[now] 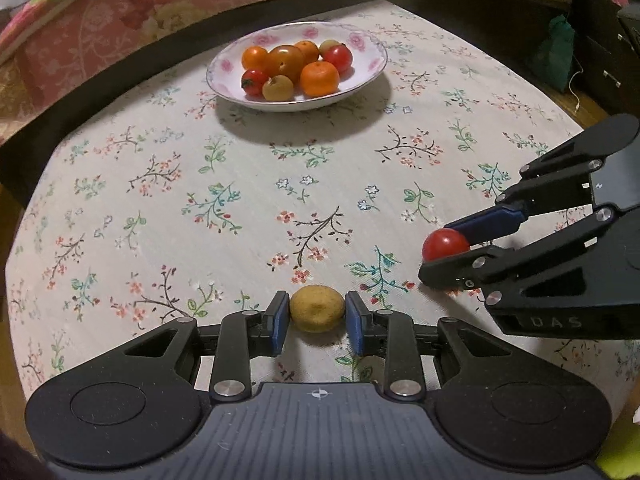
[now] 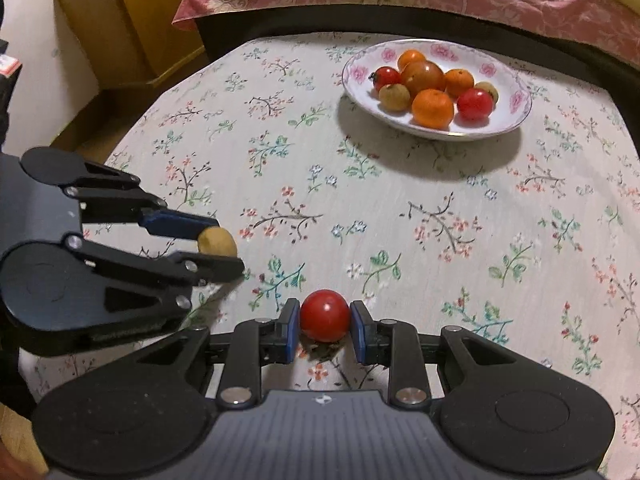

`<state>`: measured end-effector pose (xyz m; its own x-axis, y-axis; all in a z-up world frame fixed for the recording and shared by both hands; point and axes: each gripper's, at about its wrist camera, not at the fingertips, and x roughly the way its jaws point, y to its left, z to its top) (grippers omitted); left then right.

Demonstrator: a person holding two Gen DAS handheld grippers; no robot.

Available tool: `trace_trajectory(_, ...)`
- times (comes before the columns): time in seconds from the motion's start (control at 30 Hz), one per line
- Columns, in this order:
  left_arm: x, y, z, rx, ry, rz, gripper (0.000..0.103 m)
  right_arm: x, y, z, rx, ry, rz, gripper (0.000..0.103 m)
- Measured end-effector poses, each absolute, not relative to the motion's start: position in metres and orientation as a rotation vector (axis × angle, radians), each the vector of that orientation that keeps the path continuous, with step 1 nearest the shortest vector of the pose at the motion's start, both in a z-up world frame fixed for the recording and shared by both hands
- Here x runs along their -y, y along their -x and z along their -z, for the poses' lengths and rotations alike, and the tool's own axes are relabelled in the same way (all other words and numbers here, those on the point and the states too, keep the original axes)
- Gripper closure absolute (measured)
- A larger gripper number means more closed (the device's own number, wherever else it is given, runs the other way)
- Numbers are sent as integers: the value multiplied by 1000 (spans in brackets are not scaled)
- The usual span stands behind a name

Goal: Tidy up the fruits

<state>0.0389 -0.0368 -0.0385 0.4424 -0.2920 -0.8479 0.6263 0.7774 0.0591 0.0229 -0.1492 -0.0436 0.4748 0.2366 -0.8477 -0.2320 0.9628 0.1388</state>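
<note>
A small yellow-brown fruit [image 1: 317,314] sits between the blue pads of my left gripper [image 1: 317,312], which is shut on it low over the floral tablecloth [image 1: 240,200]. To the right, my right gripper [image 1: 436,252] is shut on a red cherry tomato [image 1: 444,244]. In the right wrist view the tomato [image 2: 325,314] is pinched in the right gripper [image 2: 325,316], and the left gripper [image 2: 228,246] holds the yellow fruit [image 2: 216,242] at the left. A pink-flowered white plate [image 1: 372,64] [image 2: 360,80] at the far side holds several oranges, tomatoes and yellow fruits.
Pink floral bedding [image 1: 120,20] lies behind the table's dark far edge [image 1: 440,4]. A wooden cabinet [image 2: 132,20] stands at the back left, and dark furniture with a green bag [image 1: 556,52] at the right. Bare tablecloth stretches between the grippers and the plate.
</note>
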Motion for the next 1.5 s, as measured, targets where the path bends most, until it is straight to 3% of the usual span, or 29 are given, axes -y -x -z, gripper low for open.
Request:
trace_trajectory(0.17,36,-36,38,-950,-401,593,60,148,-22,45,-1032,0,-285,75)
trace_trajectory(0.3,33,-34,38,-952,-405,577,45,148,-23,44,-1030,1,-291,74)
trace_trajectory(0.43,34,-34,38,-951,-405,570,43,145,-23,44,-1034,7,-305,67)
trace_trajectory(0.83,38,-34,38,-960,-397,585,65,144,-26,43,-1044,20,-305,66)
trace_trajectory(1.0,39,-35,38,-971,-392,580,65,142,-25,43,-1049,48,-303,75)
trace_trajectory(1.5,41,-40,34,-947,-384,588,66,145,-27,41,-1045,27,-305,76)
